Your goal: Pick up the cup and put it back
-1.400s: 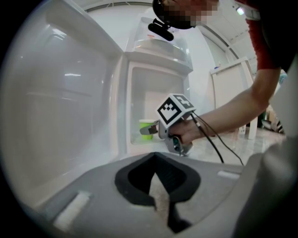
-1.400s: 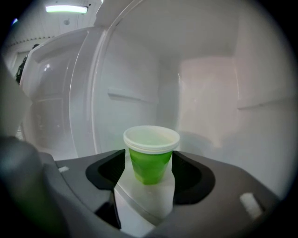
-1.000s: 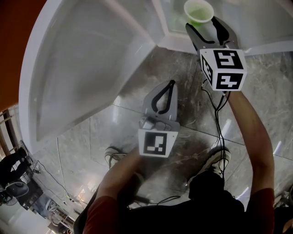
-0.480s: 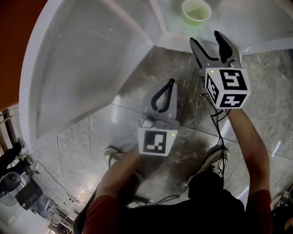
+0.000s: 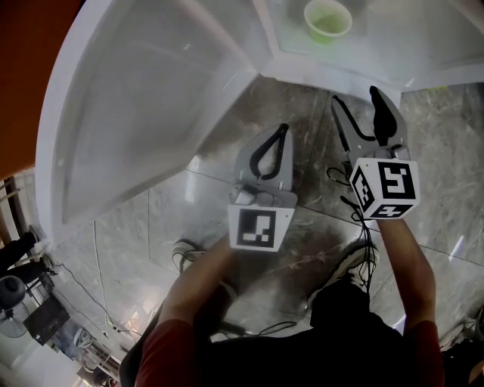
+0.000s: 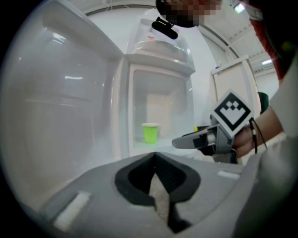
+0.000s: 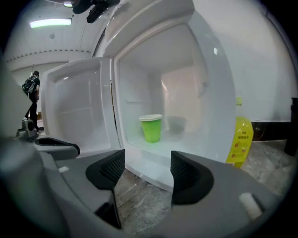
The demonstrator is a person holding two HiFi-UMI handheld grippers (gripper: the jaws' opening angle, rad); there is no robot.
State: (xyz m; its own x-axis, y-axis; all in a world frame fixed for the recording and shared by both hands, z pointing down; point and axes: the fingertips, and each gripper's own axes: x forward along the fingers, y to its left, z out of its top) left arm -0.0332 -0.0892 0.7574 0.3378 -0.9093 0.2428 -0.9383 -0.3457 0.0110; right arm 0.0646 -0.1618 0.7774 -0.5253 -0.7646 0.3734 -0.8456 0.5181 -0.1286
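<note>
A green paper cup stands upright on the floor of the open white fridge compartment; it also shows as the cup and the cup. My right gripper hangs outside the fridge over the stone floor, well short of the cup. It is open, with nothing between the jaws. My left gripper is lower and to the left, shut and empty, its tips meeting.
The fridge door stands swung wide open at the left. A yellow bottle stands on the grey marble floor to the right of the fridge. The person's feet and cables lie below.
The right gripper has drawn back from the cup, out of the fridge and toward the person. The cup stays put on the fridge floor. The left gripper has not moved.
</note>
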